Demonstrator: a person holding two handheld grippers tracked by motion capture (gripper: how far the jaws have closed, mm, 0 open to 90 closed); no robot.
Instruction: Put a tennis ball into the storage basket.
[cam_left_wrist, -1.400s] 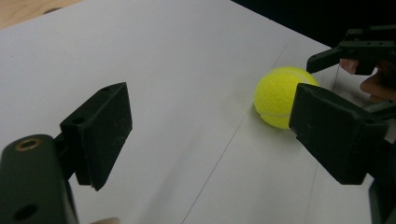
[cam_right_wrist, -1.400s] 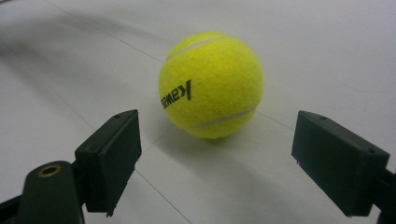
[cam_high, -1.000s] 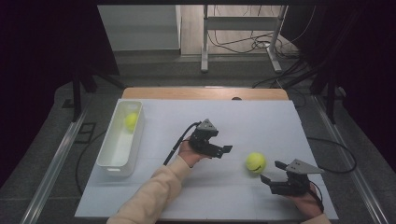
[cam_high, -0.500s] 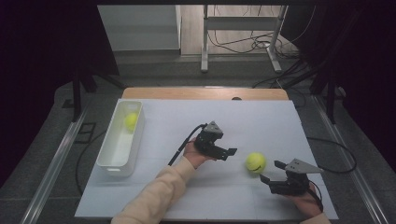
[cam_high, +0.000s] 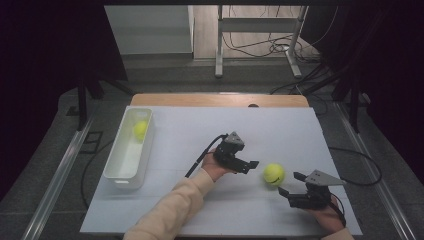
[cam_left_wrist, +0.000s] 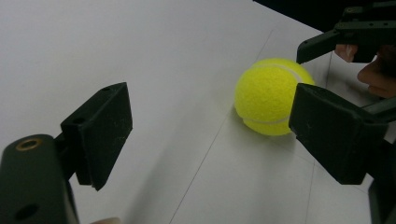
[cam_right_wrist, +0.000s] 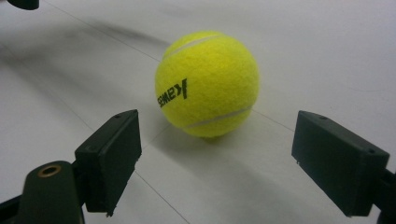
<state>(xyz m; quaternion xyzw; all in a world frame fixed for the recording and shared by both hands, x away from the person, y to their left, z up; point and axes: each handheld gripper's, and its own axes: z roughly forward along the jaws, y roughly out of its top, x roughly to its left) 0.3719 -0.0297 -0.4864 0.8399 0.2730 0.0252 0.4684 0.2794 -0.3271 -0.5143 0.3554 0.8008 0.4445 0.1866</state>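
A yellow tennis ball (cam_high: 274, 174) rests on the white table sheet (cam_high: 200, 125), right of centre. My left gripper (cam_high: 250, 167) sits just left of it, pointing at it, jaws open. In the left gripper view the ball (cam_left_wrist: 268, 95) lies a little ahead and to the right of the open gripper (cam_left_wrist: 212, 121), partly behind the right pad (cam_left_wrist: 334, 135). My right gripper (cam_high: 291, 183) is below and right of the ball, open and aimed at it. In the right gripper view the ball (cam_right_wrist: 208, 84) stands just beyond the open gripper (cam_right_wrist: 217, 140), touching neither pad.
A white bin (cam_high: 114, 167) stands at the table's left with a second tennis ball (cam_high: 140, 130) at its far end. The right gripper (cam_left_wrist: 345, 37) appears past the ball in the left gripper view. Cables trail over the floor behind the table.
My left gripper has edged right and a little nearer, closing in on the ball. The ball and the right gripper have stayed put.
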